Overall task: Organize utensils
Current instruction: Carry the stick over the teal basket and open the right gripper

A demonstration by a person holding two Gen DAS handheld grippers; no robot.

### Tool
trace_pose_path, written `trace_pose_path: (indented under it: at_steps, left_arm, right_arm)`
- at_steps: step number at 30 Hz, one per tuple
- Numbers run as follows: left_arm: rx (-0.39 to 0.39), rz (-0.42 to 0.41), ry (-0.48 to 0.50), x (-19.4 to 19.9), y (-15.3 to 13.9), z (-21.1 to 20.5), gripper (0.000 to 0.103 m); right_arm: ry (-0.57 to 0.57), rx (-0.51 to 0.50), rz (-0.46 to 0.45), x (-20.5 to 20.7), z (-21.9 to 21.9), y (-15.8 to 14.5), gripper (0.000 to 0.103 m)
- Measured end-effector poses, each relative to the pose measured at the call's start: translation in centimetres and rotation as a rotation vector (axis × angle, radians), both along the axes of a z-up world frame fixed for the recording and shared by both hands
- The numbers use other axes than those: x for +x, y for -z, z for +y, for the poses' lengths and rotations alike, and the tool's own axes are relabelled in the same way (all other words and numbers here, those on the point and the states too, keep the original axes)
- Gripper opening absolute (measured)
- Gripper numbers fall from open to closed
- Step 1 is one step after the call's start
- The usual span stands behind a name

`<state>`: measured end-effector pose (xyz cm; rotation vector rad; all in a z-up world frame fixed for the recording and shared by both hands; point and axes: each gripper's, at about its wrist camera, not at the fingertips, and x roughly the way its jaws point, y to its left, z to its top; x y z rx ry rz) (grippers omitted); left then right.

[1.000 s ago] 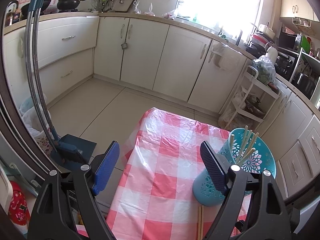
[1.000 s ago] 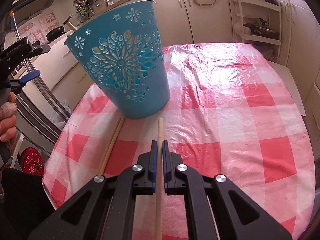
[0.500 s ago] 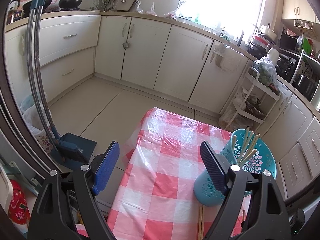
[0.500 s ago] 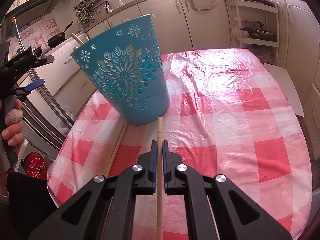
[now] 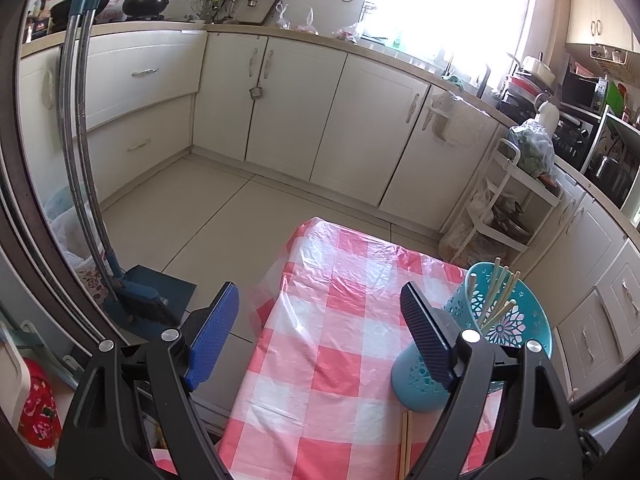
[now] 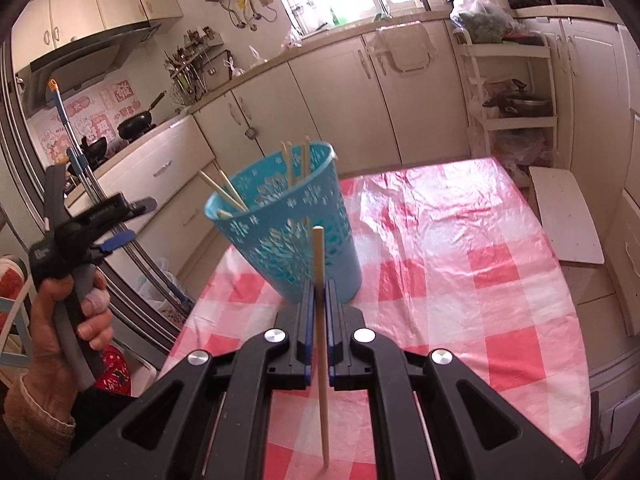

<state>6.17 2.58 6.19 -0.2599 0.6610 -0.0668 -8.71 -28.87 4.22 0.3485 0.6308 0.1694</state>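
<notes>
My right gripper point(image 6: 318, 286) is shut on a wooden chopstick point(image 6: 319, 256), held lifted off the table, its tip pointing toward the teal perforated basket point(image 6: 296, 240). The basket stands on the red-and-white checked tablecloth point(image 6: 460, 248) and holds several chopsticks point(image 6: 294, 162). In the left wrist view the basket point(image 5: 424, 376) sits at the right behind my right finger, with chopsticks point(image 5: 502, 292) standing in it. A chopstick point(image 5: 405, 444) lies on the cloth in front of it. My left gripper point(image 5: 320, 320) is open and empty, held left of the table; it also shows in the right wrist view point(image 6: 120, 220).
Cream kitchen cabinets point(image 5: 280, 112) line the room. A white shelf trolley point(image 5: 500, 208) stands beyond the table. A broom and dustpan point(image 5: 136, 292) lean at the left. A white board point(image 6: 564, 216) lies right of the table.
My right gripper has lifted the chopstick off the table and risen, so the basket now looks lower and farther. The left gripper has stayed open, drifting slightly back.
</notes>
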Motion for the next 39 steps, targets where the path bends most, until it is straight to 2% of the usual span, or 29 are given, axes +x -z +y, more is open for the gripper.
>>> trace_pose_path:
  at_steps: [10,12,14,16,17,18,20,22,24,26,32,33,34,35,37,39]
  left_arm:
    - [0.016,0.006,0.009,-0.1,0.1,-0.6,0.079]
    - [0.012,0.005,0.006,0.0,0.1,-0.5,0.079]
    - [0.008,0.006,0.004,0.1,0.0,-0.4,0.079]
    - [0.007,0.01,0.004,0.1,0.0,-0.4,0.079]
    - [0.006,0.012,0.005,0.0,0.1,-0.3,0.079]
    - [0.005,0.016,0.006,0.0,0.1,-0.3,0.079]
    - [0.0,0.019,0.01,-0.2,0.1,-0.4,0.079]
    - [-0.001,0.022,0.015,-0.3,0.2,-0.5,0.079]
    - [0.003,0.026,0.023,-0.2,0.3,-0.7,0.079]
    - [0.007,0.029,0.027,-0.2,0.4,-0.9,0.079]
    - [0.0,0.038,0.03,0.2,0.5,-1.0,0.079]
    - [-0.002,0.04,0.032,0.2,0.5,-1.0,0.079]
    - [-0.004,0.041,0.033,0.3,0.5,-1.1,0.079]
    - [-0.004,0.041,0.033,0.3,0.5,-1.1,0.079]
    - [-0.005,0.042,0.033,0.3,0.6,-1.1,0.079]
    - [-0.006,0.043,0.034,0.3,0.6,-1.1,0.079]
  right_arm:
    - [-0.051,0.049,-0.225,2.5,1.1,-9.2,0.006]
    - [-0.06,0.034,-0.256,2.9,1.3,-10.4,0.006]
    - [-0.061,0.002,-0.251,2.9,1.5,-10.5,0.006]
    - [-0.043,-0.025,-0.206,2.6,1.0,-9.3,0.006]
    - [-0.022,-0.032,-0.15,2.5,0.7,-7.8,0.006]
    - [-0.002,-0.029,-0.084,2.5,0.2,-6.1,0.007]
    - [0.05,0.003,0.087,3.0,-1.0,-1.1,0.021]
    - [0.097,0.005,0.218,4.0,-1.9,3.2,0.022]
    - [0.147,-0.023,0.293,5.4,-2.3,6.3,0.022]
    - [0.192,-0.041,0.323,7.1,-2.4,7.9,0.022]
    - [0.243,-0.211,0.383,11.1,-1.6,11.0,0.021]
    - [0.236,-0.244,0.367,11.1,-1.3,11.0,0.02]
    - [0.219,-0.283,0.361,11.0,-1.0,11.1,0.014]
    - [0.181,-0.293,0.359,10.8,-0.8,11.1,0.007]
    - [0.133,-0.291,0.361,10.0,-0.9,11.0,0.006]
    - [0.105,-0.233,0.356,8.7,-1.8,10.8,0.006]
